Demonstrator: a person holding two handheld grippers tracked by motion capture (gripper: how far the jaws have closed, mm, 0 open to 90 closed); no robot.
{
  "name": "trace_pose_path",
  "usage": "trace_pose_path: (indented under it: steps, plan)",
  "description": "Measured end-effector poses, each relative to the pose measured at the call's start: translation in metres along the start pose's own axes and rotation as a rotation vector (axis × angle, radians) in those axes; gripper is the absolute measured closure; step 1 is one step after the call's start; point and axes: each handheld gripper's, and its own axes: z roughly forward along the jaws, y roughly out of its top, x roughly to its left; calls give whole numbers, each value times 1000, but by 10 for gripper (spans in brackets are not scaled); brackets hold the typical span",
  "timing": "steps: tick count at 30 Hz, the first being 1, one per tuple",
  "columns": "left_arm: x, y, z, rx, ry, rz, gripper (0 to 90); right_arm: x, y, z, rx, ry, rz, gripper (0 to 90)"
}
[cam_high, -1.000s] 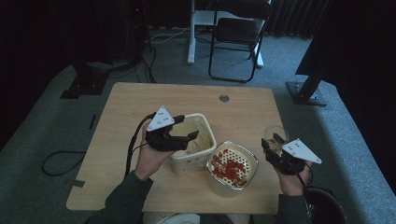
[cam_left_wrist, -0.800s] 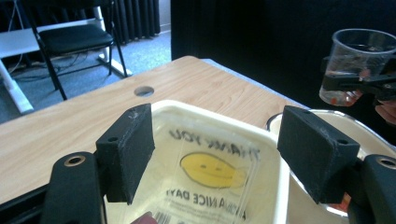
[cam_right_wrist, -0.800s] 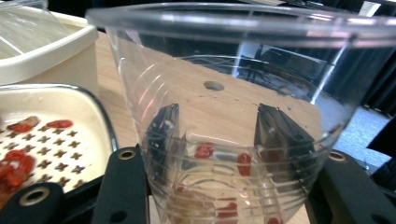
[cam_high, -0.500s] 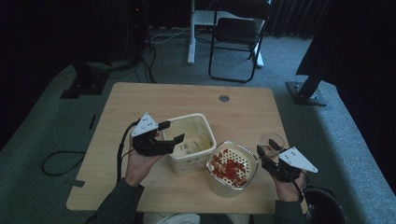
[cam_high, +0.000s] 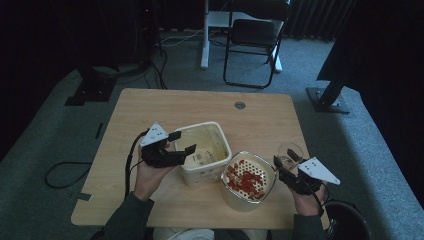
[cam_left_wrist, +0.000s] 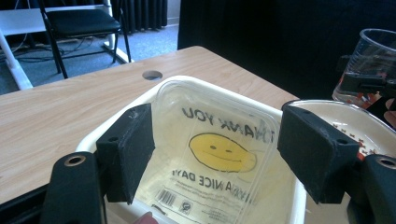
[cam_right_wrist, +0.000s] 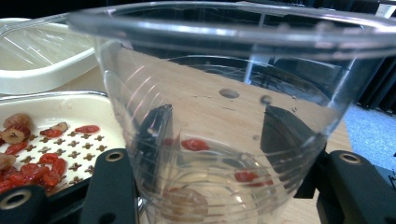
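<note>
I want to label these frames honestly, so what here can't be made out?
- Right gripper view: the right gripper's pads sit behind the clear cup, so whether they press on it cannot be told.
- High view: the red pieces in the perforated bowl are too small to identify.
- Left gripper view: the cream tub and its clear smiley container are cut off by the bottom edge and partly covered by the left gripper.
</note>
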Motion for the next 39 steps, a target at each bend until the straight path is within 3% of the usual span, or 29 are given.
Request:
trace_pose_path:
  steps: [5,13,21,24,31,39]
  plan:
    - [3,-4,-2,-1,10,-9,277,0,1,-3,14,-30,-42,444]
    - [11,-12,-9,-7,35,-35,278,7,5,-6,70,-79,-171,446]
    - [16,-18,-16,2,90,-26,277,12,7,-4,94,-86,-238,458]
    - [17,-22,-19,11,111,-25,277,14,11,-3,114,-88,-283,464]
    - [18,-26,-20,17,117,-29,277,17,18,-3,153,-87,-390,471]
    - [19,-26,-20,19,117,-31,277,15,28,-4,185,-36,-500,481]
